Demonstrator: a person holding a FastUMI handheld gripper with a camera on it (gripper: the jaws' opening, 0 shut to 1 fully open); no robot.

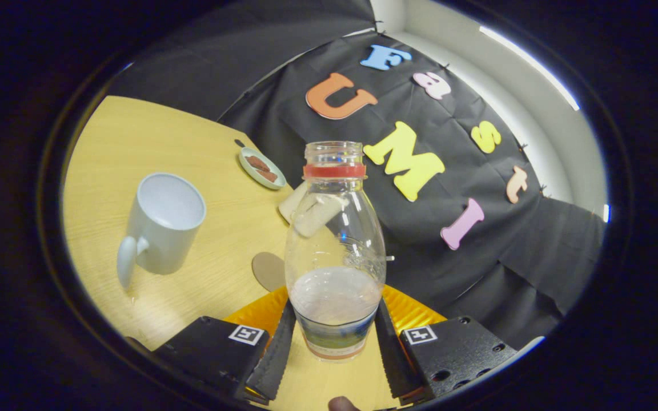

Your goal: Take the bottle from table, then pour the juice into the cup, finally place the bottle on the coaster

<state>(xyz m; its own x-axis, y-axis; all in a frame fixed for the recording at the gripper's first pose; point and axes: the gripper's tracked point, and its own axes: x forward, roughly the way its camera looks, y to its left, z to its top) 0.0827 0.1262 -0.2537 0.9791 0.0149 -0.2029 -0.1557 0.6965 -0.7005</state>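
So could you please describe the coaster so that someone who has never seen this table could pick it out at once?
On the wooden table, look between the mug and the bottle that the hand-held gripper is shut on. The coaster lies flat just beside the bottle's lower half. It is a thin brown disc, unlike the rimmed dish farther back.

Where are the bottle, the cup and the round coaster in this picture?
bottle (334,240): gripper view, clear body above the juice, held between the fingers.
cup (164,228): gripper view, outer wall below the rim, left of the bottle.
coaster (267,271): gripper view, bare part left of the bottle.
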